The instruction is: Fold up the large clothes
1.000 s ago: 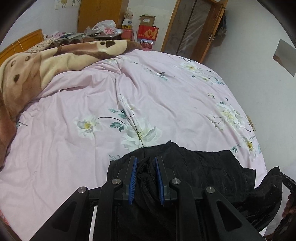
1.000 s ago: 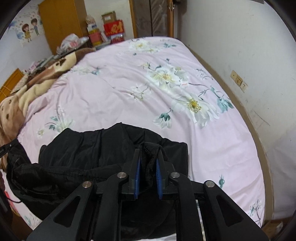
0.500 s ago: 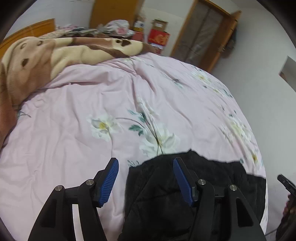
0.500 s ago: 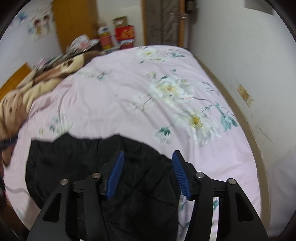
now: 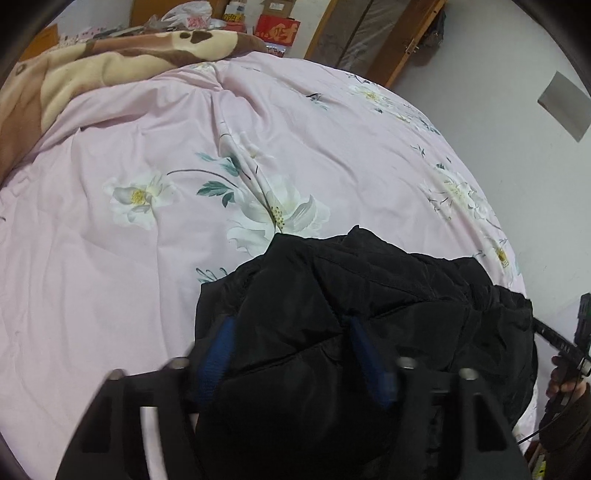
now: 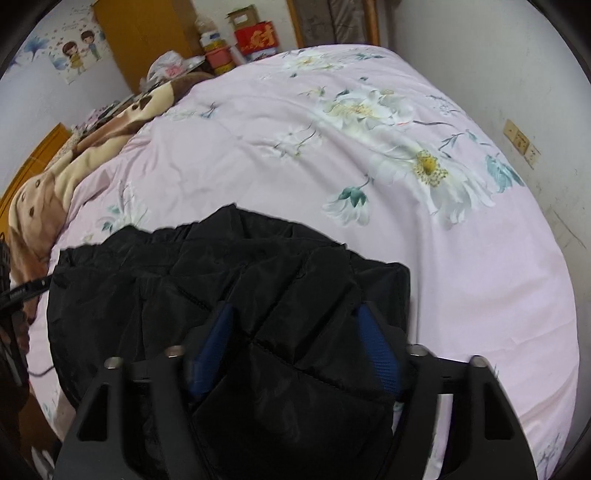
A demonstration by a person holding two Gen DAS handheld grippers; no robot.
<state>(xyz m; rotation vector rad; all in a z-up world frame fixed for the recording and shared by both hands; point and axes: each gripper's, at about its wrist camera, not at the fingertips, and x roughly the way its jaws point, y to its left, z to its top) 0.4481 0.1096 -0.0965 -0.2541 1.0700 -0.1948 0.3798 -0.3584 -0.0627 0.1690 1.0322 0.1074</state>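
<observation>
A black quilted jacket [image 5: 369, 295] lies folded on the near edge of the pink floral bed cover [image 5: 147, 258]; it also shows in the right wrist view [image 6: 221, 280]. My left gripper [image 5: 291, 332] is open, its blue pads wide apart over the jacket's left part. My right gripper [image 6: 295, 325] is open too, its blue pads spread over the jacket's right part. Neither gripper holds the cloth. The jacket's near part is hidden under the gripper bodies.
A brown and cream blanket [image 5: 92, 70] lies bunched at the far left of the bed. Boxes and bags [image 5: 277, 27] stand beyond the bed by a wooden door. A white wall [image 6: 517, 74] runs along the bed's right side.
Both grippers let go of the jacket and opened wide. The jacket now lies on the bed, and both grippers have sunk lower over it.
</observation>
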